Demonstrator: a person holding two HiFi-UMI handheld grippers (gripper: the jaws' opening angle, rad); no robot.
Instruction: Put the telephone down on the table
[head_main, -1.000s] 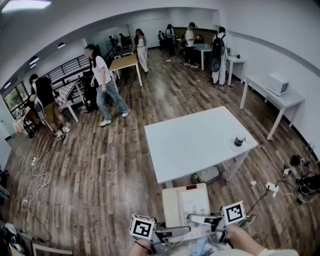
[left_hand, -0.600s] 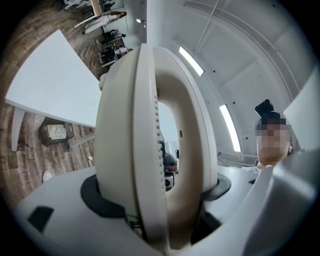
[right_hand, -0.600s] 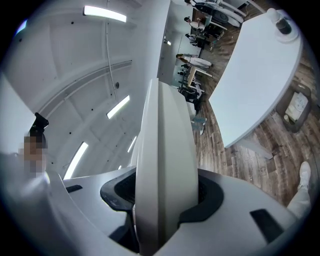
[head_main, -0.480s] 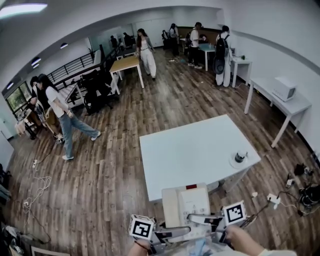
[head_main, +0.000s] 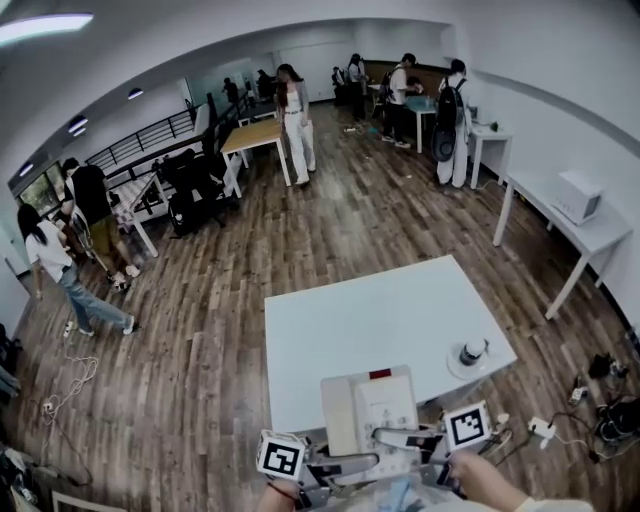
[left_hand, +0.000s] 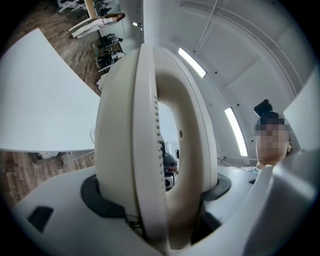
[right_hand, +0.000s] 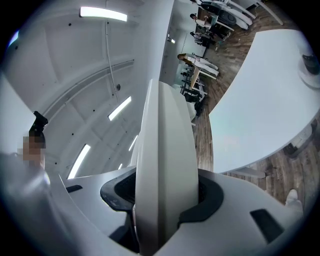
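A cream telephone (head_main: 371, 409) hangs low in the head view, held from both sides just before the near edge of the white table (head_main: 350, 325). My left gripper (head_main: 335, 467) is shut on its left side and my right gripper (head_main: 408, 441) on its right. In the left gripper view the telephone (left_hand: 150, 145) stands edge-on, with the handset's loop showing, clamped between the black pads (left_hand: 95, 197). The right gripper view has the telephone (right_hand: 165, 160) edge-on too, pinched by that gripper (right_hand: 162, 202), and the table (right_hand: 260, 95) lies beyond it.
A small dark cup on a saucer (head_main: 469, 354) sits near the table's right corner. Cables and a power strip (head_main: 541, 428) lie on the wooden floor to the right. A white desk with a box (head_main: 578, 198) lines the right wall. Several people stand or walk farther off.
The white table has come nearer and now lies just beyond the telephone. A walking person has moved off to the far left. Both grippers keep their hold.
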